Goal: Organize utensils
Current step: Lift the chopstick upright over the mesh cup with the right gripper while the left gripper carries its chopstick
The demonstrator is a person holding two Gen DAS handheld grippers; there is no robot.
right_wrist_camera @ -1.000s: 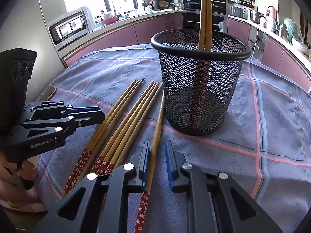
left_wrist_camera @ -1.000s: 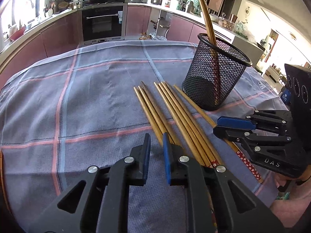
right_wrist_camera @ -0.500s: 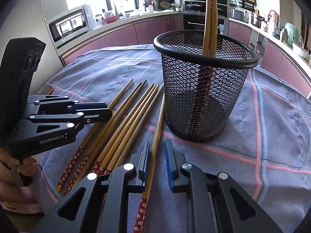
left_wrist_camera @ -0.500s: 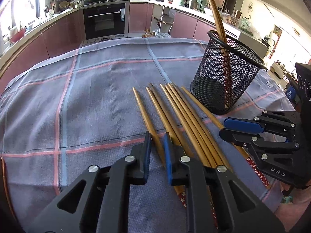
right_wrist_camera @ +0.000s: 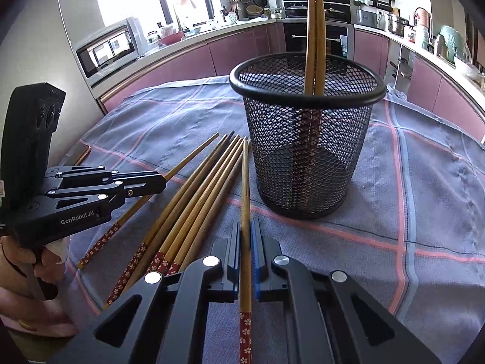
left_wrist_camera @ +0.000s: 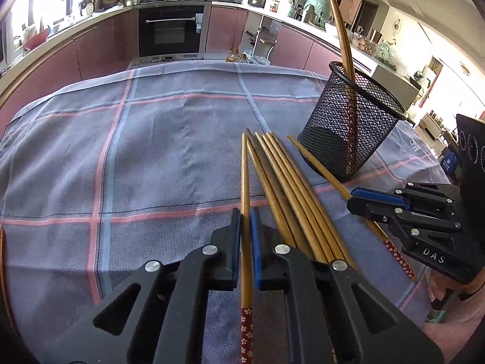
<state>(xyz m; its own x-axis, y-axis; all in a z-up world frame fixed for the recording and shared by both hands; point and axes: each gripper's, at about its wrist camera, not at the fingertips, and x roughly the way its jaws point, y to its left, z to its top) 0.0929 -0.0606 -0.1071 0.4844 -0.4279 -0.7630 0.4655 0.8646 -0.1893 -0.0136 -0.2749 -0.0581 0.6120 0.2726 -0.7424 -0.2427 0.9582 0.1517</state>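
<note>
On the table beside the mesh cup (right_wrist_camera: 306, 151), each gripper, left (left_wrist_camera: 246, 239) and right (right_wrist_camera: 246, 242), has just been closing and now pinches one chopstick (right_wrist_camera: 245, 188), so lift both cleanly, tilt them upright, and drop them inside.

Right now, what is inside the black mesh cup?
The mesh cup holds two chopsticks standing upright, their red patterned ends down. The cup's floor looks otherwise bare, though the mesh blurs it.
</note>
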